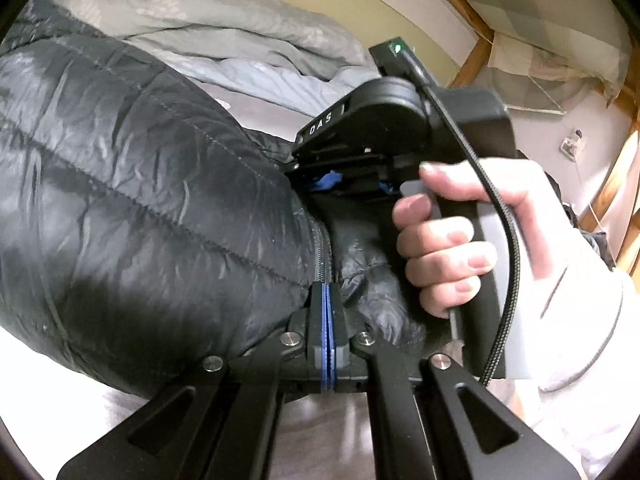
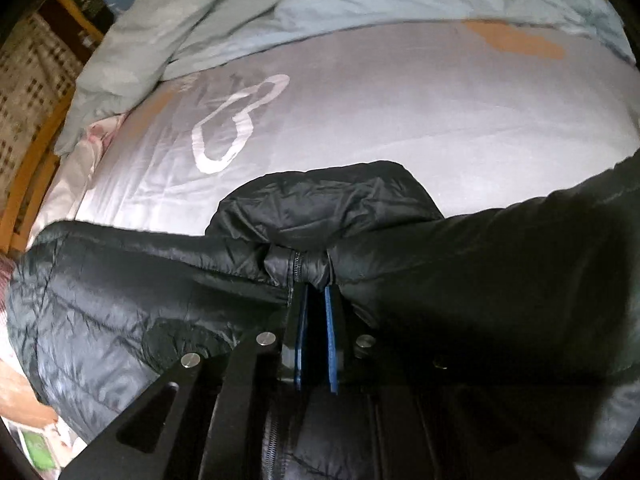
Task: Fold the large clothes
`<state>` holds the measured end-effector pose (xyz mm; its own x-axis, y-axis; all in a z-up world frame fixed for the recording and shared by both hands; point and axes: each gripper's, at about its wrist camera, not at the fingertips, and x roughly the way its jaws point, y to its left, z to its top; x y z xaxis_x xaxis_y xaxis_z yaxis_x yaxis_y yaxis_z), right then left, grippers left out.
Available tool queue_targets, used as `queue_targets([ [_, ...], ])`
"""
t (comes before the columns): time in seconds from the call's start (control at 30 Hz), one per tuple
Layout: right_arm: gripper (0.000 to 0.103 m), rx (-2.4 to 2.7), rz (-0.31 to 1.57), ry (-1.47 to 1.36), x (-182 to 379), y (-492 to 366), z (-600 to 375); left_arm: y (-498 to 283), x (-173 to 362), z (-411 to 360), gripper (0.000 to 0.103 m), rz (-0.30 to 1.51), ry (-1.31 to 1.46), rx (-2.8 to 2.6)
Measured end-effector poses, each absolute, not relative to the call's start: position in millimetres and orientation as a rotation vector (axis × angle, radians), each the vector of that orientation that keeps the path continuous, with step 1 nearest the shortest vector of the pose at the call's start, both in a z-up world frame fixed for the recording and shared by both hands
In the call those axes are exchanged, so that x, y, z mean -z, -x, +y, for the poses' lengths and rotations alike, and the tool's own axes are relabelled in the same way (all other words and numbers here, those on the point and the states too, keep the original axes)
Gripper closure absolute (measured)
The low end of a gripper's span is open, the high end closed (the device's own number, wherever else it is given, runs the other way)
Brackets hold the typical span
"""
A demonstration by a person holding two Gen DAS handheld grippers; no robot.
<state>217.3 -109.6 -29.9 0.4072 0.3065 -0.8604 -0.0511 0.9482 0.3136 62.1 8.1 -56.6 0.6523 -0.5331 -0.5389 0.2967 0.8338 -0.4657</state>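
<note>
Where the left wrist view begins at its left edge, one black quilted puffer jacket fills the frame, its shiny padded panels bulging over a pale grey bed sheet. At bottom centre the left gripper has its two blue-padded fingers pressed fully together at the jacket's zipper edge; whether any cloth is nipped between them cannot be told. Further right, a person's bare hand in a pale sleeve grips the handle of the right gripper, seen from behind with a black braided cable looping down. Its tips sink into the jacket out of sight.

Moving to the right wrist view, the same single jacket stretches across the lower half, lying on the sheet, which carries a white looping print. A crumpled light blue duvet lies along the top. In the middle the right gripper is clamped on a bunched fold of the jacket at the zipper, its two blue pads nearly closed around it.

Only the left view shows the hand, sleeve and cable. Only the right view shows the pinched fold and the print. Two grippers in all.
</note>
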Motion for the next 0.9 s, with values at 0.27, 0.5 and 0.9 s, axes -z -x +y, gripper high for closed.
queue_targets([
  [0.27, 0.096, -0.188, 0.826, -0.308, -44, -121, -141, -63, 56, 5, 0.101, 0.712, 0.33, 0.472],
  [0.5, 0.037, -0.039, 0.376, -0.314, -71, 38, -199, -64, 56, 5, 0.101, 0.71, 0.327, 0.474],
  [0.9, 0.031, 0.075, 0.387, -0.912, 29, 54, -277, -62, 55, 2, 0.101, 0.694, 0.281, 0.458],
])
